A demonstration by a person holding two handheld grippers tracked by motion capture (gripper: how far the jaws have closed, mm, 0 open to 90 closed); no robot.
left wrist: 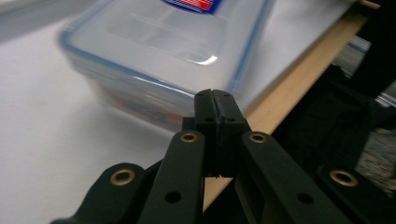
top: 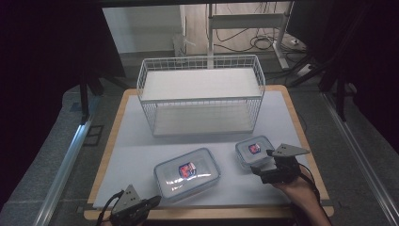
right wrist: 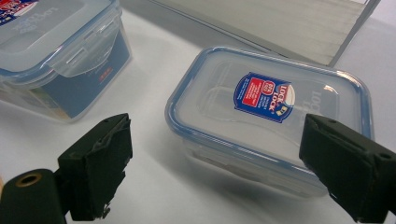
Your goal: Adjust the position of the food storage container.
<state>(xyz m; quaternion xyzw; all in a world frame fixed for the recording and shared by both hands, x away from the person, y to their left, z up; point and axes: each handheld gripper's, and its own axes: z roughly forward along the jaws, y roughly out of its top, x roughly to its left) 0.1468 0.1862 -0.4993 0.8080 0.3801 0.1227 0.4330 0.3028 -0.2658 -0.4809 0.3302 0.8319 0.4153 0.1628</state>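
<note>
2 boxes: a large box (top: 187,173) and a small box (top: 254,149), both lidded, clear plastic with blue seals, are laid on the white mat (top: 141,155).
Landmark: a white wire basket (top: 201,94) is set at the far side of the mat.
Large box: placed in front of the basket, towards the near edge of the mat.
Small box: placed in front of the basket's right end, apart from the large box.
Left gripper (left wrist: 215,100): jaws are pressed together with nothing between them; the tips are held just short of the large box's near corner.
Right gripper (right wrist: 215,163): jaws are spread wide and nothing is gripped; the small box is seen between and just beyond the 2 pads (right wrist: 100,163).
</note>
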